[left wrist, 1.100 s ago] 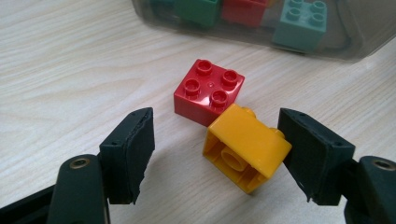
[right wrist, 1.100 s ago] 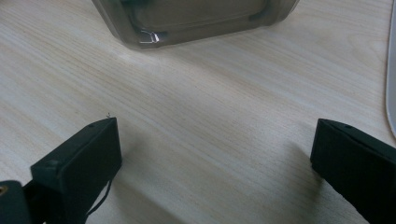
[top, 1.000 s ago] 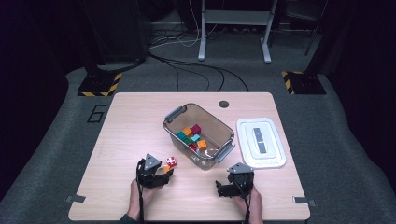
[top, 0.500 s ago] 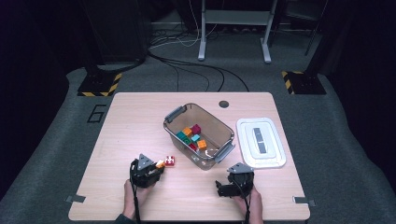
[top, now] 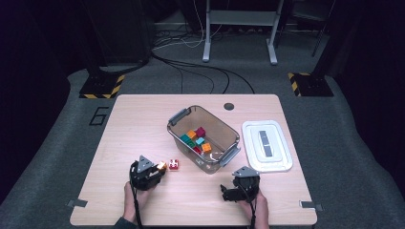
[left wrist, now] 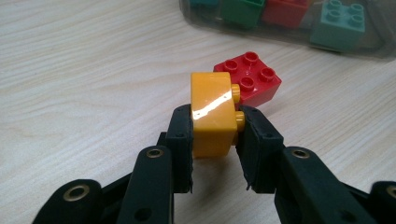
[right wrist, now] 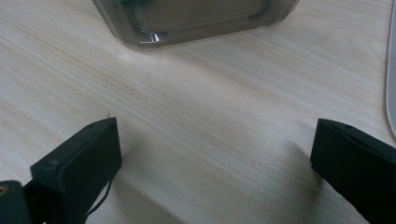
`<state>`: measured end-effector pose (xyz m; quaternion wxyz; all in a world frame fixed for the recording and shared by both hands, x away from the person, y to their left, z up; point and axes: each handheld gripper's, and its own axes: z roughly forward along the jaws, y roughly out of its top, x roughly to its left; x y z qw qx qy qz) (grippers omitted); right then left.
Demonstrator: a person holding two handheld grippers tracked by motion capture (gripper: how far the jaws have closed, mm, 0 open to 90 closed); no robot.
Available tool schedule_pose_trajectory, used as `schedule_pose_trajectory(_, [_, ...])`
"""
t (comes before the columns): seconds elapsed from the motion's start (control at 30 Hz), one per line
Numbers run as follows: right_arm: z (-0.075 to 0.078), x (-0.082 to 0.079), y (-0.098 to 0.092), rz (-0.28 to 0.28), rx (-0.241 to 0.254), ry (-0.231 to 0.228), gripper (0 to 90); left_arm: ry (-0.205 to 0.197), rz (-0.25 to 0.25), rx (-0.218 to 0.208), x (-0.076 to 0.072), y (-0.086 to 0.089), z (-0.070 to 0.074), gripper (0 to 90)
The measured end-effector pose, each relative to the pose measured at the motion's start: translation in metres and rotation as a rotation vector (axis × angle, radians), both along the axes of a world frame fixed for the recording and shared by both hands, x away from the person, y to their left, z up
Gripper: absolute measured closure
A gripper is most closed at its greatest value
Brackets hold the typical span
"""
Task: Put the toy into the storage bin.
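Observation:
My left gripper (top: 160, 167) at the table's front left is shut on an orange brick (left wrist: 212, 112), which it holds on its side, studs against the right pad. A red brick (left wrist: 250, 77) lies on the table just beyond it, also seen as the red brick (top: 174, 164) in the high view. The clear bin (top: 220, 121) at mid-table holds several coloured bricks. My right gripper (top: 240, 180) rests near the front edge, in front of the bin's near corner. In its own view the right gripper (right wrist: 217, 140) stands wide open over bare wood.
A white lid (top: 267, 145) lies flat to the right of the bin, and its edge (right wrist: 392, 70) shows in the right gripper view. The bin's near wall (right wrist: 187, 18) stands a short way ahead of the right jaws. A dark round hole (top: 229, 106) marks the table's far edge.
The left gripper has drawn slightly left and toward the person, and the orange brick now sits between its jaws, apart from the red brick. The right gripper has kept still.

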<state>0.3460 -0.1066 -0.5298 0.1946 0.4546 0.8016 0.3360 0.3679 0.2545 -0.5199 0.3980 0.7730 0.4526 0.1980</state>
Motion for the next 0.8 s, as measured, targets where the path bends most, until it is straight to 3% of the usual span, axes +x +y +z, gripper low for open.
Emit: schedule_pose_trajectory(0.8, [0.000, 0.000, 0.001, -0.009, 0.007, 0.004, 0.9, -0.078, -0.019, 0.024, 0.006, 0.008, 0.044, 66.9])
